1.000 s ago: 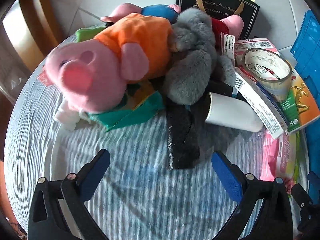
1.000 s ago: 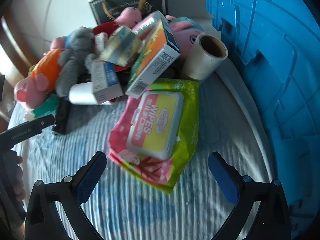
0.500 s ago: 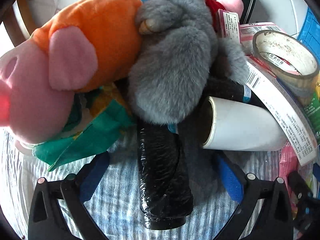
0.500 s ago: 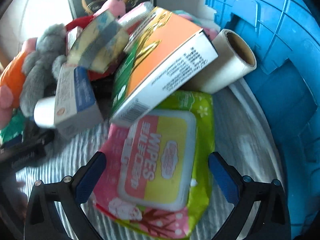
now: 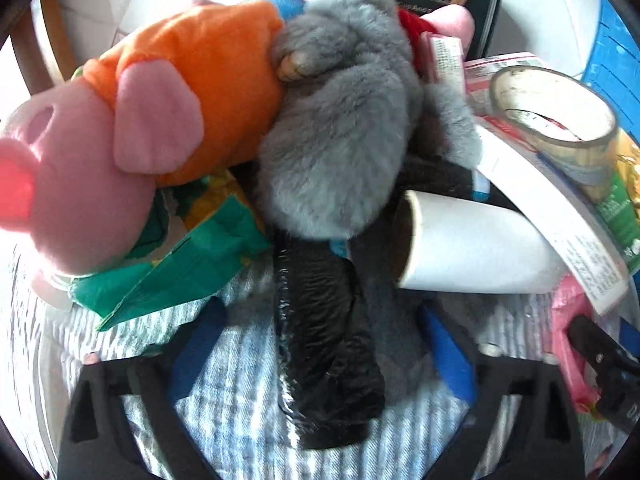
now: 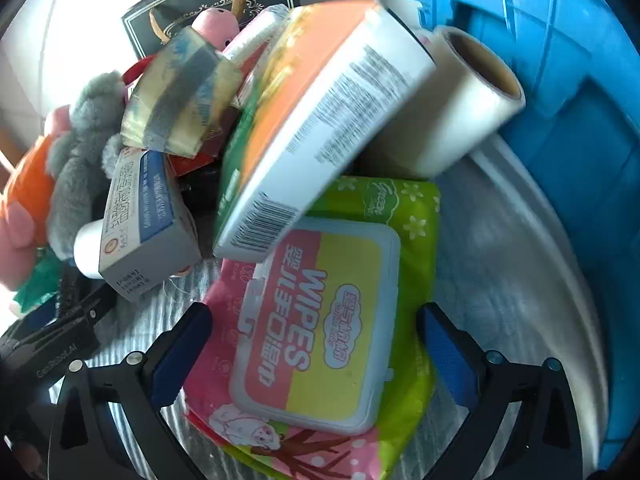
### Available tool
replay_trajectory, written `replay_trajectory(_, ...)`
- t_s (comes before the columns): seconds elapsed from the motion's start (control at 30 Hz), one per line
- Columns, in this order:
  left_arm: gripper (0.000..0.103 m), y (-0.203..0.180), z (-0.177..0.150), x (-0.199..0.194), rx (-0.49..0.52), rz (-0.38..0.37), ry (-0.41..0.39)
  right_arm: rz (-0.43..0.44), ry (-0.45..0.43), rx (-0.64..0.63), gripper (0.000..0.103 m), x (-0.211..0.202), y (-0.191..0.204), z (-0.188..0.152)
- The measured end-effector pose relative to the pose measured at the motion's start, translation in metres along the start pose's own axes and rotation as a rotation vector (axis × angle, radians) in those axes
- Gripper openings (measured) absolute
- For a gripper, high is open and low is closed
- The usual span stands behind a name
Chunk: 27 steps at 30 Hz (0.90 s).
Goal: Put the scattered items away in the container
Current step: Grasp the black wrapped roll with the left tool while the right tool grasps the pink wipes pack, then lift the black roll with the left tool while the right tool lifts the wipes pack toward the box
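Note:
In the left wrist view my left gripper (image 5: 324,350) is open, its blue pads on either side of a black plastic-wrapped roll (image 5: 326,340) that lies under a grey plush (image 5: 344,136). A pink pig plush in orange (image 5: 132,120) lies to the left, a white roll (image 5: 472,248) to the right. In the right wrist view my right gripper (image 6: 316,350) is open, its pads either side of a pink and green wipes pack (image 6: 320,328). The blue container (image 6: 568,112) stands at the right.
An orange and white box (image 6: 320,128) leans over the wipes pack, with a clear film roll (image 6: 452,100), a tape roll (image 6: 180,96) and a small blue and white box (image 6: 144,216) around it. A black gift bag (image 6: 208,4) stands behind. The left gripper's body (image 6: 52,340) shows at lower left.
Both grippers have moved forward into the pile. The black roll now lies between the left pads and the wipes pack between the right pads. Both stay open.

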State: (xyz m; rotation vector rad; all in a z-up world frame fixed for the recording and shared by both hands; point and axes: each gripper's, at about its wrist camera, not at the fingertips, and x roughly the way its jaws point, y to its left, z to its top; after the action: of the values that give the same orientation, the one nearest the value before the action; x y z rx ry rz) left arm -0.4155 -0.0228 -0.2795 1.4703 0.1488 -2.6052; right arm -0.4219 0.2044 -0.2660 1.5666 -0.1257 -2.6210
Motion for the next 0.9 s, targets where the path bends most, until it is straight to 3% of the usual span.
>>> replay_trajectory(0.1,0.045,-0.009,-0.005,-0.009,0.040,-0.024,-0.011,-0.011,0.013,-0.024,0.100,-0.006,-0.003,-0.006)
replay_trajectory(0.17,0.044,-0.011,-0.009,-0.013,0.047,-0.028,-0.004,-0.013,0.012,-0.036,0.088,-0.015,-0.004,-0.014)
replay_trajectory(0.23,0.043,-0.010,-0.011,-0.017,0.032,-0.036,0.008,-0.002,0.019,-0.041,0.084,-0.021,-0.005,-0.020)
replay_trajectory(0.3,0.043,-0.010,-0.011,-0.018,0.031,-0.031,0.012,0.008,0.019,-0.033,0.085,-0.022,-0.009,-0.019)
replay_trajectory(0.4,0.043,-0.012,-0.005,-0.017,0.004,-0.012,0.014,0.021,0.015,0.019,0.103,-0.014,-0.018,-0.008)
replay_trajectory(0.5,0.043,-0.014,0.002,-0.016,0.007,-0.008,0.006,0.038,-0.017,0.032,0.103,-0.007,-0.023,-0.006)
replay_trajectory(0.53,0.042,-0.014,0.002,-0.017,0.005,-0.010,0.006,0.031,-0.016,0.017,0.101,-0.007,-0.022,-0.007)
replay_trajectory(0.67,0.037,-0.013,-0.011,-0.029,0.006,-0.012,0.007,0.054,-0.005,-0.015,0.075,-0.022,-0.023,-0.020)
replay_trajectory(0.9,0.034,-0.015,-0.044,-0.063,0.002,0.008,0.004,0.074,0.001,-0.113,0.070,-0.051,-0.017,-0.057)
